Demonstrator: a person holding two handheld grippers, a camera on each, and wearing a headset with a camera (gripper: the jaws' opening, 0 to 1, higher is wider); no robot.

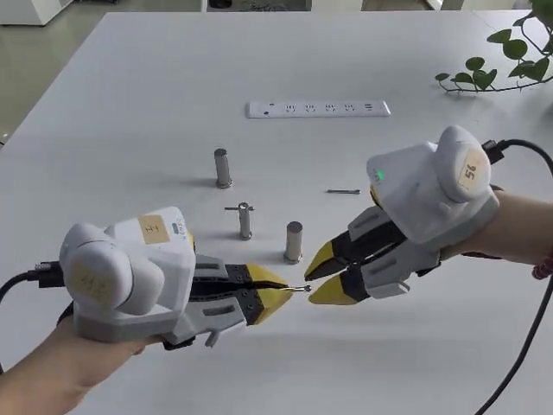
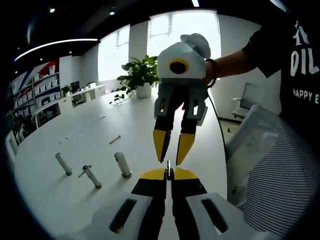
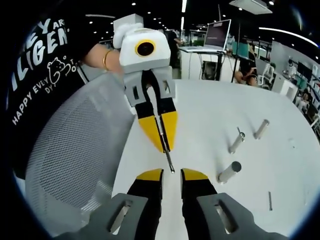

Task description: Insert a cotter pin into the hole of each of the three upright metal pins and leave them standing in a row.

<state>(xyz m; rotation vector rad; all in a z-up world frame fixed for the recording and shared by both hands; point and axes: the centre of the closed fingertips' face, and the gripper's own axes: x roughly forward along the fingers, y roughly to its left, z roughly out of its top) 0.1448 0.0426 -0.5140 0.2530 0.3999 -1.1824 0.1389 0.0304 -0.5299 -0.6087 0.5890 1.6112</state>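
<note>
Smooth matt white bench [image 1: 130,104]. Dull brushed grey on the metal pins [image 1: 294,241]. Satin white plastic shells and matt yellow tips on left tool [image 1: 289,290] and right tool [image 1: 309,289]. Thin bare-wire cotter pin [image 3: 170,164]. Coarse grey mesh chair [image 3: 75,150].

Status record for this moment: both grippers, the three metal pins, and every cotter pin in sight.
left gripper: shut on held cotter pin, which sticks out past its tips
right gripper: open, tips at the held cotter pin's free end, not closed on it
far metal pin: upright, no cotter pin seen in it
middle metal pin: upright, inserted cotter pin through its top
near metal pin: upright, no cotter pin seen in it
spare cotter pin: lying flat on the table, apart from the metal pins
</note>
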